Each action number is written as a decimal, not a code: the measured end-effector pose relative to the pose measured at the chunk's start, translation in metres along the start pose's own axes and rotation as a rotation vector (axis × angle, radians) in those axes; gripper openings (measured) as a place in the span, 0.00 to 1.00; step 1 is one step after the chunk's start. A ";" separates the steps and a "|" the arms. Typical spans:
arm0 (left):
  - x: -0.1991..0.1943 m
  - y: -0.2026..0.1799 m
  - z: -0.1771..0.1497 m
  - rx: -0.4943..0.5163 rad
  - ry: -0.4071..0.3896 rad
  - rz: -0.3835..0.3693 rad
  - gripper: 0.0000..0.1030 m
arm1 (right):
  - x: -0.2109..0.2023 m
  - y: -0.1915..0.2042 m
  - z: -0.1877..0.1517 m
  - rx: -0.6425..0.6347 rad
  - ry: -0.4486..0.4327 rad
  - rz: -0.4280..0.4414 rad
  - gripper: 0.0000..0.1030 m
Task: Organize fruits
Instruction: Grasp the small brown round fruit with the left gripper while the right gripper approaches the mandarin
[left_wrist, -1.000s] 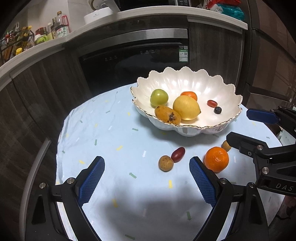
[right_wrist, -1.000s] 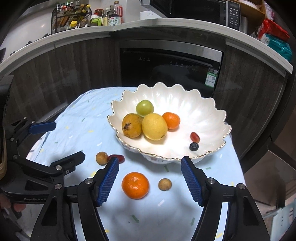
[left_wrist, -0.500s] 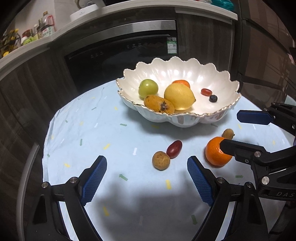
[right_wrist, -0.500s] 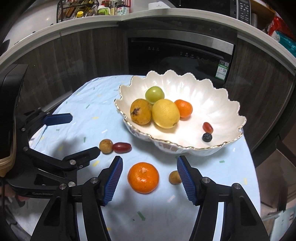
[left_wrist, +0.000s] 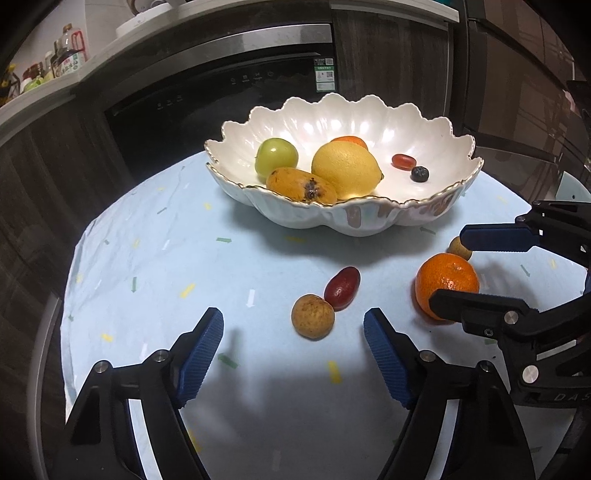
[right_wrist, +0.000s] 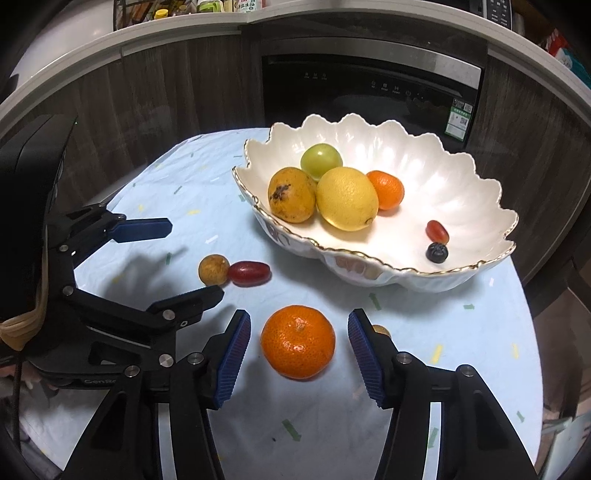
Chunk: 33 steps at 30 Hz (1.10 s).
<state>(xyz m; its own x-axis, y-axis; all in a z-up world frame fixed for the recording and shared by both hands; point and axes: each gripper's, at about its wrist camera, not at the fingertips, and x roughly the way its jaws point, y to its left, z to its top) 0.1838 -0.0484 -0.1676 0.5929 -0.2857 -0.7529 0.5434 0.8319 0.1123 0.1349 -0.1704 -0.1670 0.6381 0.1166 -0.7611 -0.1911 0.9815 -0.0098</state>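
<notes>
While both sets of jaws have just been closing, neither pad touches fruit. The right gripper (right_wrist: 297, 354) stands open around the mandarin (right_wrist: 297, 341) on the blue cloth (right_wrist: 424, 369), a gap on each side. The left gripper (left_wrist: 293, 354) is open too, with the brown longan (left_wrist: 313, 320) just ahead of its tips, touching a red grape tomato (left_wrist: 342, 287). The scalloped white bowl (left_wrist: 351, 221) beyond holds a lemon (left_wrist: 345, 169) and other fruit.
</notes>
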 end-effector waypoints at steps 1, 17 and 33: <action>0.002 0.000 0.000 0.003 0.002 -0.005 0.74 | 0.001 0.000 0.000 0.002 0.003 0.001 0.55; 0.020 -0.004 0.002 0.036 0.036 -0.049 0.48 | 0.020 -0.006 -0.009 0.031 0.051 0.031 0.48; 0.019 -0.006 0.002 0.032 0.040 -0.066 0.26 | 0.023 -0.008 -0.009 0.052 0.057 0.051 0.43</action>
<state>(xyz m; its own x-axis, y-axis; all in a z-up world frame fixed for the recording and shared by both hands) 0.1928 -0.0598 -0.1814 0.5316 -0.3196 -0.7844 0.5997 0.7960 0.0820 0.1440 -0.1765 -0.1901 0.5848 0.1591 -0.7954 -0.1825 0.9812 0.0621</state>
